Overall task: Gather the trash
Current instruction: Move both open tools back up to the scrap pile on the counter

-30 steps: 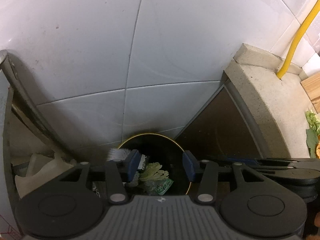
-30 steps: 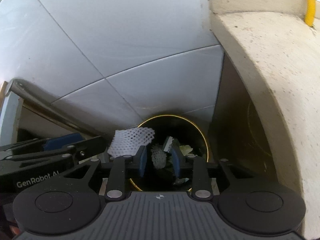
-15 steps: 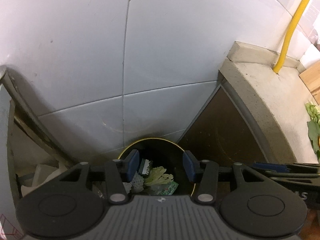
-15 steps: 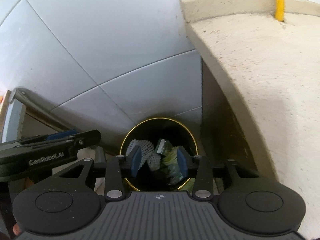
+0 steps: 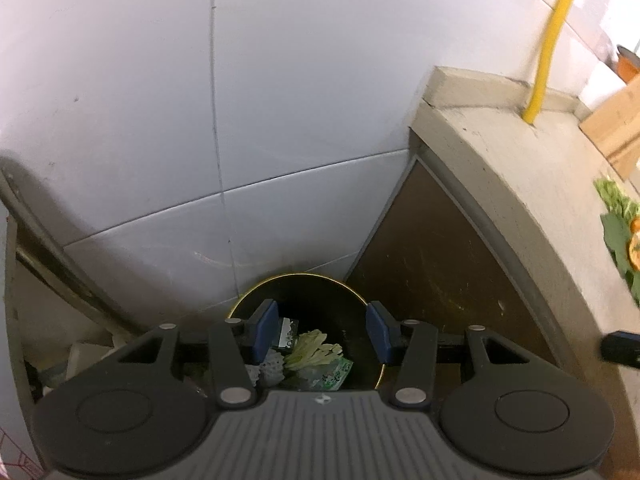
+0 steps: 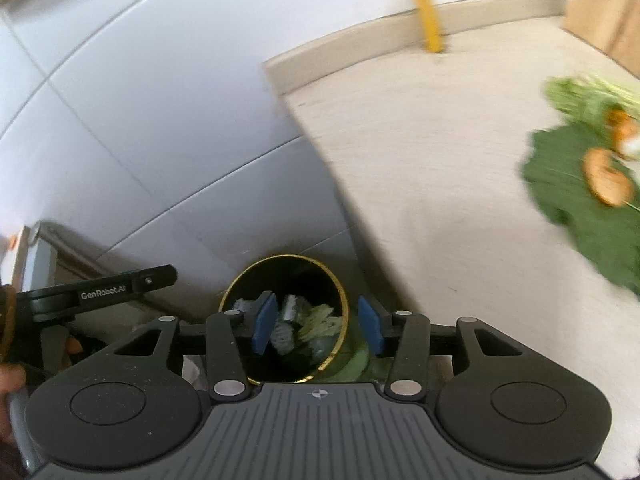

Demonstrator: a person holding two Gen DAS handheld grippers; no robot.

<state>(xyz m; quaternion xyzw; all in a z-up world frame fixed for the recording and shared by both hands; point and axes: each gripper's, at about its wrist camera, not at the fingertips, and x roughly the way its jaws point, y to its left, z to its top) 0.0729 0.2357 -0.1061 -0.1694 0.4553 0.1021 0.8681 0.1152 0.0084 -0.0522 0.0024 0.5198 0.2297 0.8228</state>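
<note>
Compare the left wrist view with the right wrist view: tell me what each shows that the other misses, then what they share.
Only the left wrist view shows the brown cabinet panel under the counter and the right claw's tip at its right edge.

Only the right wrist view shows the left claw from the side and the orange peels plainly on a large green leaf.

Both show the gold-rimmed bin holding scraps, the yellow pipe, the counter and white wall tiles.
</note>
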